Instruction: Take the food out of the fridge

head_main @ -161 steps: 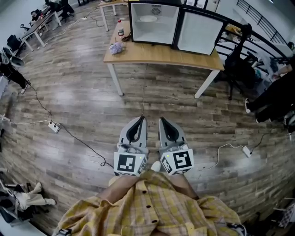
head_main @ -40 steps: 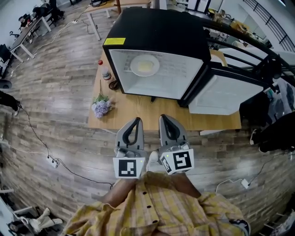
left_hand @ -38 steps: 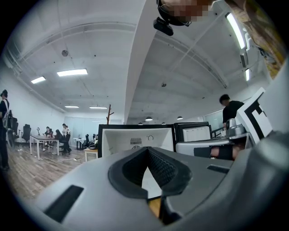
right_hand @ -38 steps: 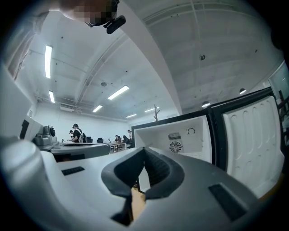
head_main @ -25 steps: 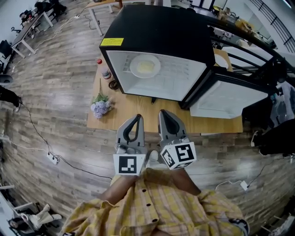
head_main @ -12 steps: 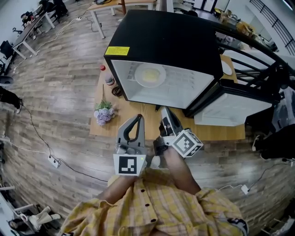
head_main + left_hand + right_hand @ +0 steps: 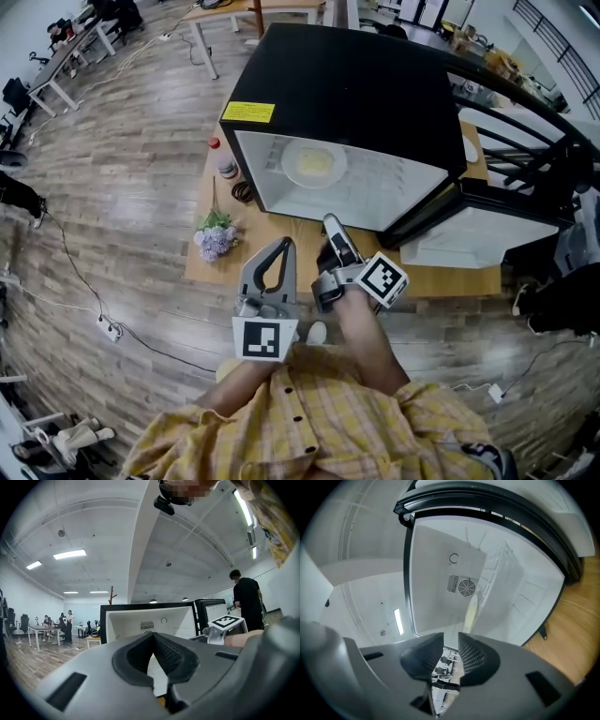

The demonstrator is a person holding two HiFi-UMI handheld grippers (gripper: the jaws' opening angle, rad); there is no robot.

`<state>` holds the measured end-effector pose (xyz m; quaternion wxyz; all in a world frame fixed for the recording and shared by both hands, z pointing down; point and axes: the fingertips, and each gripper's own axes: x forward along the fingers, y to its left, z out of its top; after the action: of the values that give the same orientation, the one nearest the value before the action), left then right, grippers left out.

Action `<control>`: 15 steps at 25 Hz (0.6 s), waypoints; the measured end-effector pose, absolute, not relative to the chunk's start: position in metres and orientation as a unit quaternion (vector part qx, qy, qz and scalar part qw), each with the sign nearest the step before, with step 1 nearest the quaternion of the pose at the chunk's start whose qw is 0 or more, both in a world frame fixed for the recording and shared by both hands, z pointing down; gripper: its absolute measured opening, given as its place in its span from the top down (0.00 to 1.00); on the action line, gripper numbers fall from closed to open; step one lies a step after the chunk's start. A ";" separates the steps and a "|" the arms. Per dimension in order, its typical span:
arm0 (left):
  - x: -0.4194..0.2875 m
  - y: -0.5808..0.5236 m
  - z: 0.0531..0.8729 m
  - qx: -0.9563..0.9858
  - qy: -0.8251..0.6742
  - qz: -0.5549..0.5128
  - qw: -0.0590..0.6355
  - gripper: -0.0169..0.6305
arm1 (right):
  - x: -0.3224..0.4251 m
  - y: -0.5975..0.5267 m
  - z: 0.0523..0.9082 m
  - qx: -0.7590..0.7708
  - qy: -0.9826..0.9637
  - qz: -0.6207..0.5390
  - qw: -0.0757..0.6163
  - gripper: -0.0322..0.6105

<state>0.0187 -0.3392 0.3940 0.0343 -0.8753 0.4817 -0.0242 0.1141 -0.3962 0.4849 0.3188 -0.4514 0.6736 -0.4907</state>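
A black fridge [image 7: 347, 84] stands open on a wooden table [image 7: 300, 231]. On its wire shelf lies a white plate of pale yellow food [image 7: 314, 164]. My right gripper [image 7: 330, 225] is rolled onto its side just before the fridge's opening. Its jaws are opening, and nothing is between them. In the right gripper view the right gripper [image 7: 451, 644] faces the white interior, with the plate [image 7: 471, 610] edge-on ahead. My left gripper [image 7: 283, 246] hangs level beside it, shut and empty. The left gripper [image 7: 153, 637] points at the fridge [image 7: 126, 623].
The fridge door [image 7: 487, 239] hangs open to the right. A bunch of purple flowers [image 7: 216, 239] and a small bottle [image 7: 228, 169] sit on the table's left part. A person in black [image 7: 246, 597] stands behind the fridge. Cables run across the wooden floor.
I have come up to the fridge. In the last second my right gripper rolled onto its side and moved forward toward the opening. The left gripper kept its pose.
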 end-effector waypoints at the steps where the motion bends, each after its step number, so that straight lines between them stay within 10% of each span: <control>1: 0.018 -0.340 0.395 -0.876 0.481 -0.026 0.035 0.96 | 0.114 -0.400 0.486 -0.452 0.670 -0.495 0.319 0.81; 15: 0.011 -0.353 0.396 -0.873 0.485 -0.025 0.035 0.96 | 0.104 -0.445 0.514 -0.423 0.631 -0.555 0.339 0.75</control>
<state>0.0107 -0.3526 0.3962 0.0352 -0.8732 0.4854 -0.0253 0.1041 -0.4448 0.5138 0.3390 -0.4229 0.6308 -0.5552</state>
